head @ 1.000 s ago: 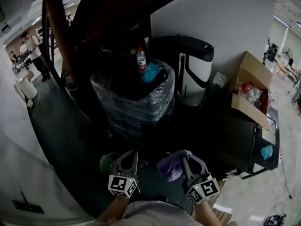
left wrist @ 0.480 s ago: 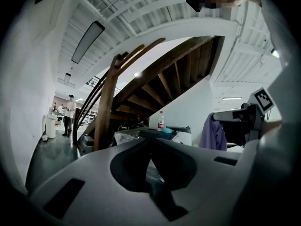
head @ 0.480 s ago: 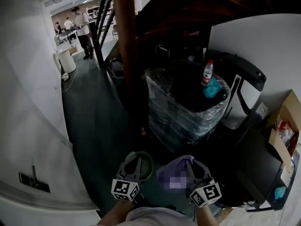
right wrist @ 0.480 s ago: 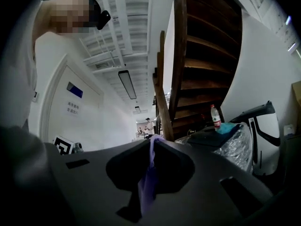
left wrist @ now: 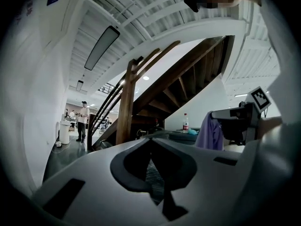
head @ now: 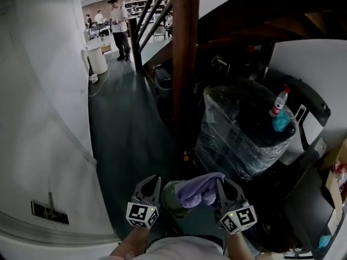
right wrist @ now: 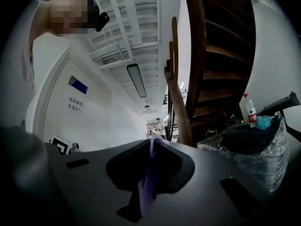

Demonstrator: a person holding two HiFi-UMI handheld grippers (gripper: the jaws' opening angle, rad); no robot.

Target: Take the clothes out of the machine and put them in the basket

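- lilac garment (head: 196, 190): we see it pinched in the right gripper (head: 220, 182). it is bunched and drapes off the inner side of the jaws, in the air over the dark floor (head: 130, 145). in the right gripper view a thin fold of it runs down between the two jaws.
- right gripper: jaws drawn narrow and clamped on the cloth, pointing about level.
- left gripper (head: 156, 179): we read its jaws as brought together at the tips, with nothing between them. it is held just beside the right one, with the garment between the two.
- green round container (head: 169, 199): low between the grippers, partly covered by the garment. we cannot tell whether it is the basket.
- plastic-wrapped dark stack (head: 244, 140): beyond the grippers to the right. a water bottle (head: 279, 102) stands upright on top, with a teal cloth (head: 281, 121) touching its base.
- wooden post (head: 184, 53): upright just beside the stack, under a dark staircase (head: 260, 15).
- people (head: 120, 23): standing at the far end of the floor, well apart from the grippers.
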